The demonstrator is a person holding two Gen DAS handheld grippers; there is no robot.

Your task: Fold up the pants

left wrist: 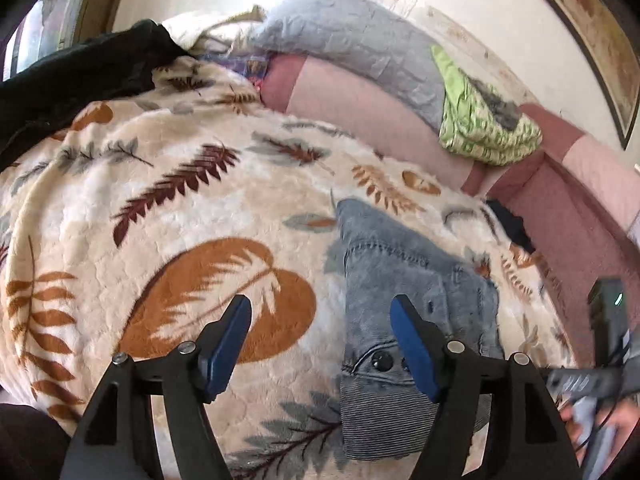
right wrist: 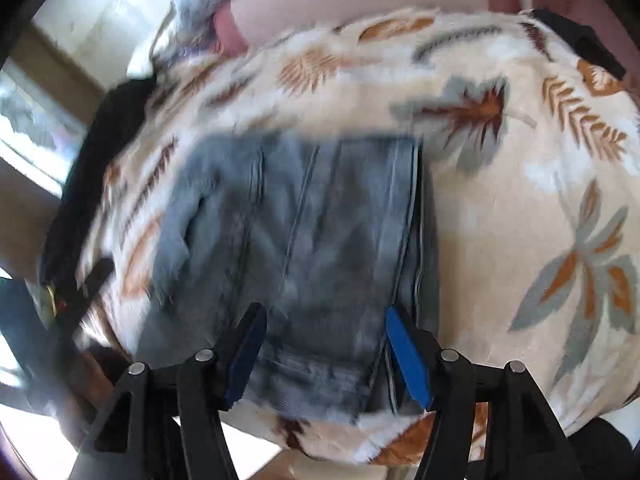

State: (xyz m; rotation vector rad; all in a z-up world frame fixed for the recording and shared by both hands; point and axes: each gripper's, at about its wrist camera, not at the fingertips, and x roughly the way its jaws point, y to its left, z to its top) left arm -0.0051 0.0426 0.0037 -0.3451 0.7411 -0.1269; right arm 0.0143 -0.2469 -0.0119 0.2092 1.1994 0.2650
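Grey-blue jeans (left wrist: 404, 264) lie folded on a cream blanket with leaf prints (left wrist: 160, 240). Their buttoned waistband is at the near end in the left wrist view. My left gripper (left wrist: 320, 344) is open above the blanket. Its right finger (left wrist: 412, 352) hangs over the waistband and nothing is between the pads. In the blurred right wrist view the jeans (right wrist: 312, 208) form a compact rectangle with a folded edge on the right. My right gripper (right wrist: 324, 344) is open just over their near end. The denim lies flat under the gap and the pads do not press on it.
A black garment (left wrist: 80, 68) lies at the blanket's far left. A grey pillow (left wrist: 360, 40) and a green patterned cloth (left wrist: 480, 120) rest on the pink bedding (left wrist: 360, 116) by the wall. A hand with a blurred grey tool (left wrist: 592, 396) shows at lower right.
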